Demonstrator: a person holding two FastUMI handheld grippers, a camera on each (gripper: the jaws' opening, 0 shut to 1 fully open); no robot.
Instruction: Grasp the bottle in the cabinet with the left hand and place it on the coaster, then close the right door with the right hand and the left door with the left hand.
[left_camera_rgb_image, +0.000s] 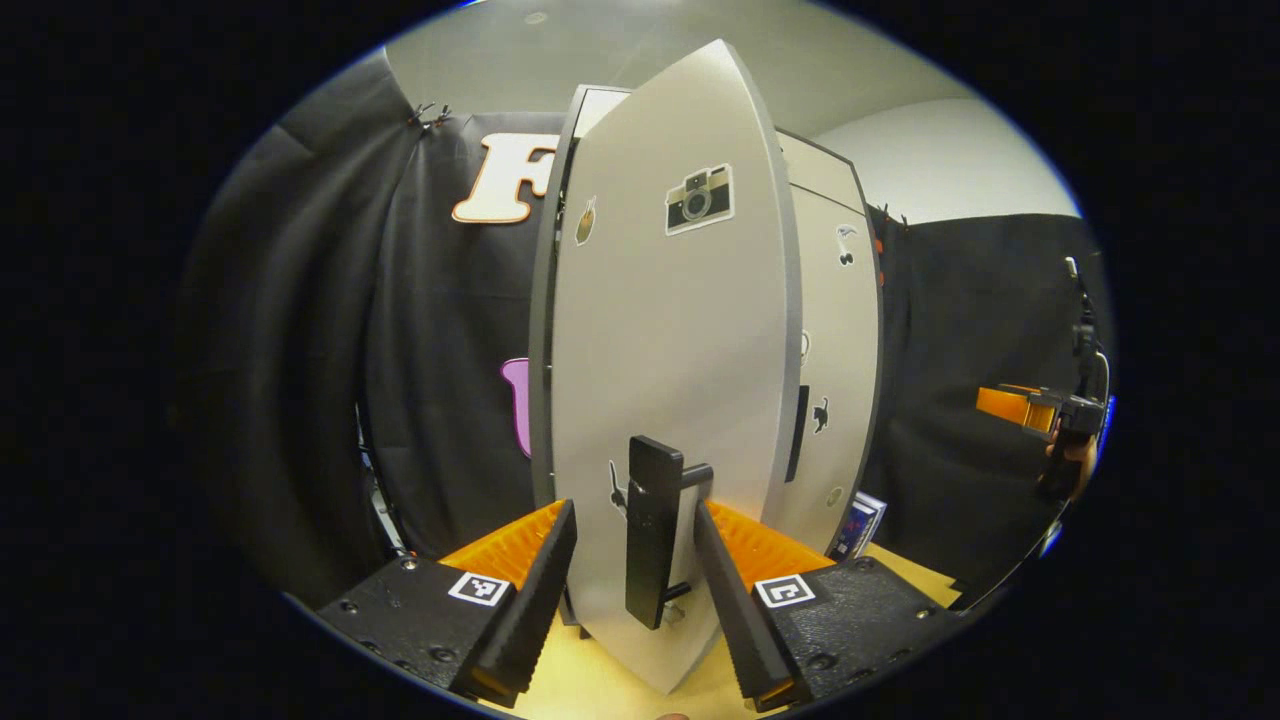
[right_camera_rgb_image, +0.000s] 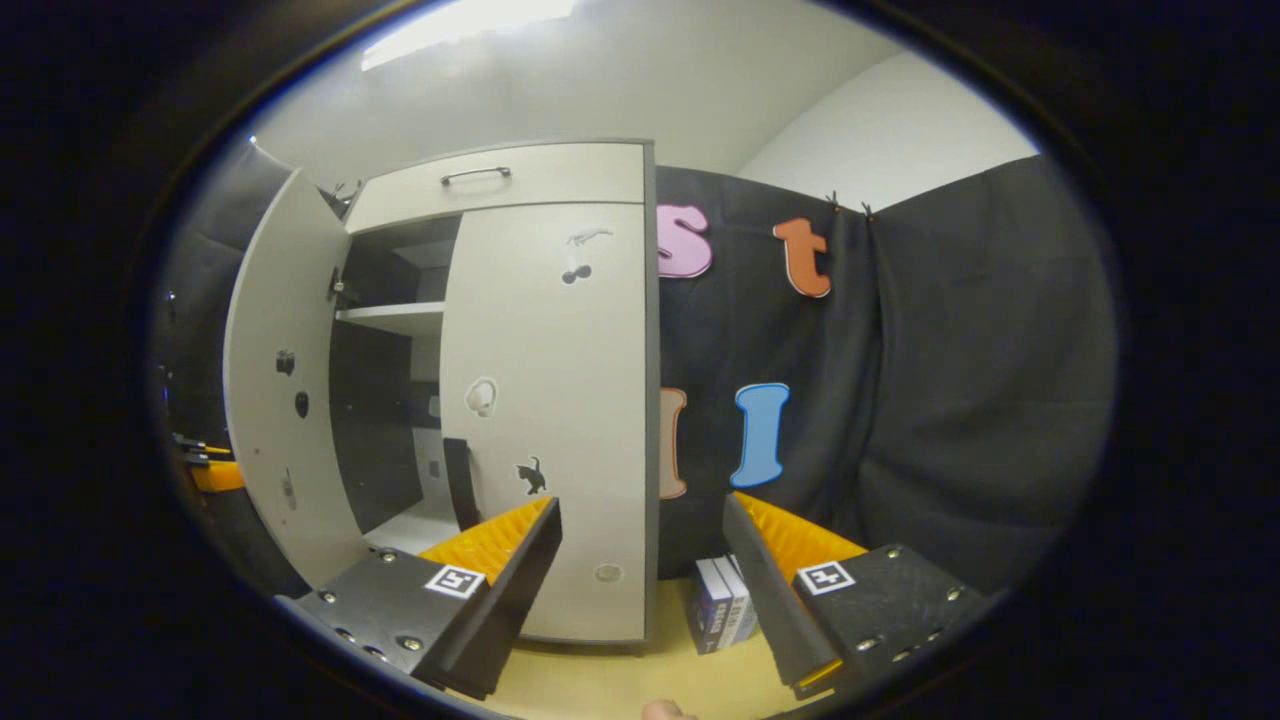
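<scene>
Between the left gripper's (left_camera_rgb_image: 634, 590) apart jaws stands the left door's (left_camera_rgb_image: 670, 330) upright black handle (left_camera_rgb_image: 652, 530), unclamped. Right gripper (right_camera_rgb_image: 640, 585), jaws apart, faces the shut right door (right_camera_rgb_image: 550, 400).

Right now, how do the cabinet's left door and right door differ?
The left door stands swung open; the right door sits shut against the cabinet.
The left door's black handle lies between the left gripper fingers, while the right gripper hangs open in front of the right door, touching nothing.
The left door carries a camera sticker, the right a cat sticker.
Both are pale grey.
</scene>
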